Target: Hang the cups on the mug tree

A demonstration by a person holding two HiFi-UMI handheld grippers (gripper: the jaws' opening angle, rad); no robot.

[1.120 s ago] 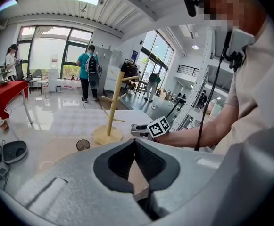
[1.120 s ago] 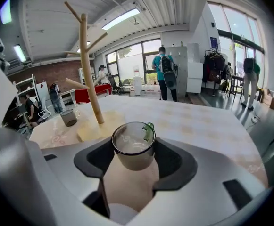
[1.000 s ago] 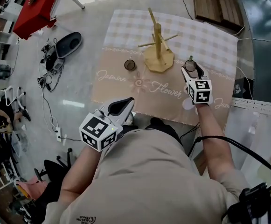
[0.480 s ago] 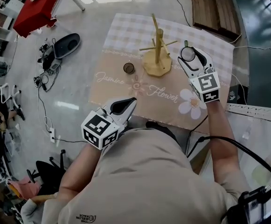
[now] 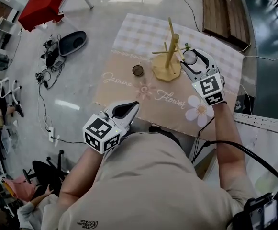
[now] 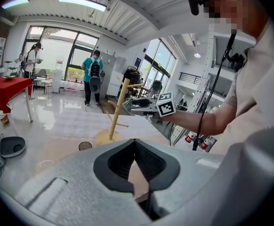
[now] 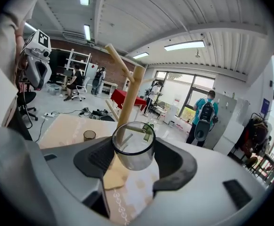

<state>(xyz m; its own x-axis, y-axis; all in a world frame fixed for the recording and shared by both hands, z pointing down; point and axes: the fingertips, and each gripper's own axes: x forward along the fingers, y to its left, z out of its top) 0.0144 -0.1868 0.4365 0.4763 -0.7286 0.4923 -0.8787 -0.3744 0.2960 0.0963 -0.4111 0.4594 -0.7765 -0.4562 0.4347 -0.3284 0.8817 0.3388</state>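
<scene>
The wooden mug tree stands at the far middle of the table, and shows too in the left gripper view and the right gripper view. My right gripper is shut on a clear glass cup, held just right of the tree. A peg tip shows in line with the cup's mouth; whether it is inside I cannot tell. A small brown cup stands left of the tree's base. My left gripper hangs shut and empty over the table's near edge.
The table wears a beige cloth with a checked far half. On the floor to the left lie a red table, a black case and cables. Wooden boards lie beyond the table. People stand far off in the room.
My right gripper has carried the clear cup up and away from the table's right side to the mug tree's right pegs. The left gripper has stayed put.
</scene>
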